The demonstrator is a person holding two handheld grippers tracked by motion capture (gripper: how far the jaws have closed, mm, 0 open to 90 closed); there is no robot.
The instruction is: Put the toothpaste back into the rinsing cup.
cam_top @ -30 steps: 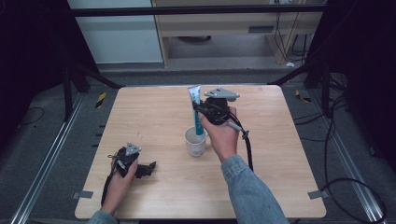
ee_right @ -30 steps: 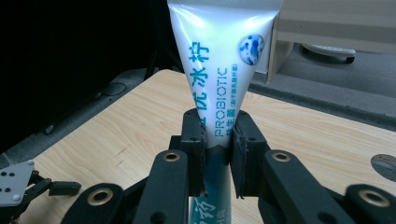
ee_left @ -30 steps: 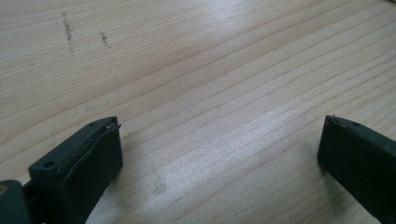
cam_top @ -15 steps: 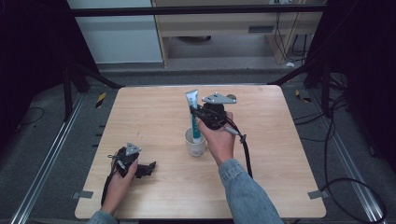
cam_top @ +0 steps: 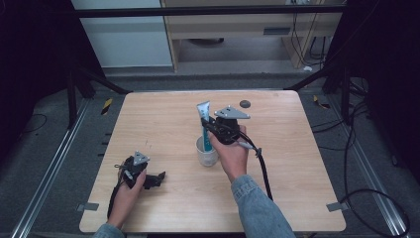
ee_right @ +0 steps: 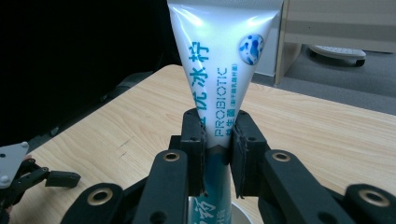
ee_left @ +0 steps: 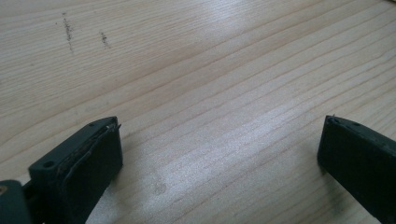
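Observation:
My right gripper (cam_top: 212,130) is shut on a white and teal toothpaste tube (cam_top: 204,119), which stands upright with its flat crimped end up. In the right gripper view both pads clamp the tube (ee_right: 223,88) at its middle, midway between the fingertips of my right gripper (ee_right: 218,135). The tube's lower end is inside a clear plastic cup (cam_top: 206,153) on the wooden table (cam_top: 163,124); the cup's rim (ee_right: 243,211) shows below the jaws. My left gripper (cam_top: 157,178) rests near the front left of the table, open, with bare wood between the jaws of my left gripper (ee_left: 219,154).
A small dark round thing (cam_top: 244,103) lies near the table's far edge. A black cable (cam_top: 262,168) trails from the right gripper toward the front edge. The left gripper (ee_right: 28,179) appears at the lower left of the right gripper view.
The right gripper has sunk with the tube, bringing its lower end further into the cup. The left hand has stayed put.

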